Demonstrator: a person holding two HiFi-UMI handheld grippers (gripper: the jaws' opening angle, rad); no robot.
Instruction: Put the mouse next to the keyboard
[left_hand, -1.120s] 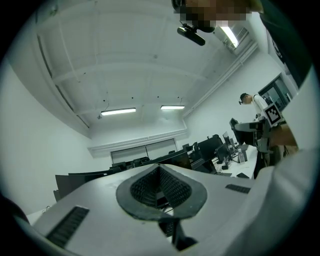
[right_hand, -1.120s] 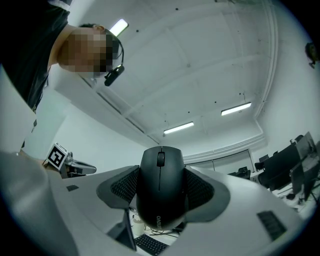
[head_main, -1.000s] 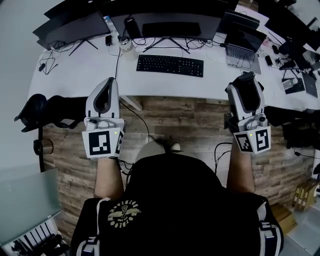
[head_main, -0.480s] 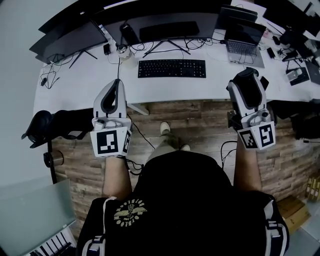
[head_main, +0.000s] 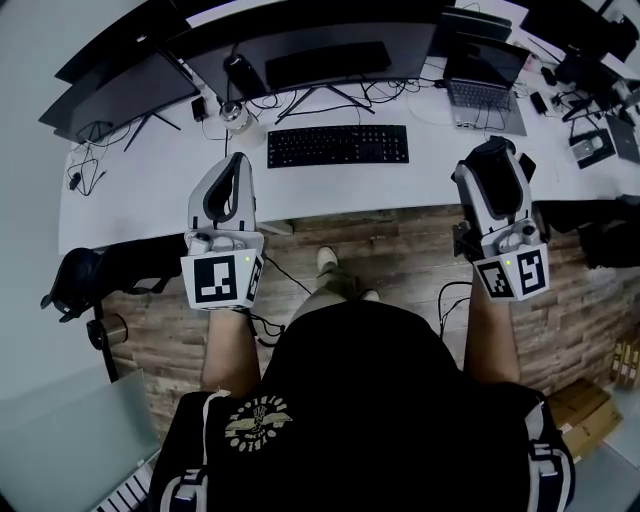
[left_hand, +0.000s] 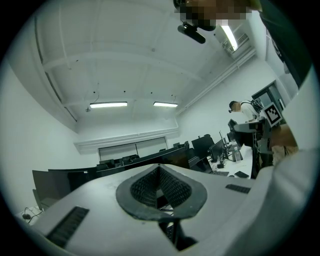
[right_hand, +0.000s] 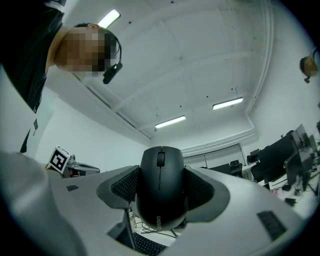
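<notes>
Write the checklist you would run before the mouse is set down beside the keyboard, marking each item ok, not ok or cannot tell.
1. Mouse between the jaws of the right gripper: ok.
2. Left gripper shut and empty: ok.
3. Keyboard in plain view on the desk: ok.
4. Bare desk between keyboard and laptop: ok.
5. Mouse beside keyboard: not ok, held off to the right.
6. Grip firm enough: cannot tell.

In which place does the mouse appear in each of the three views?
Head view: the mouse sits in the right claw, right of centre.
Left gripper view: not in it.
Right gripper view: centre, between the jaws.
Shared landmark: the keyboard, also at the right gripper view's bottom.
</notes>
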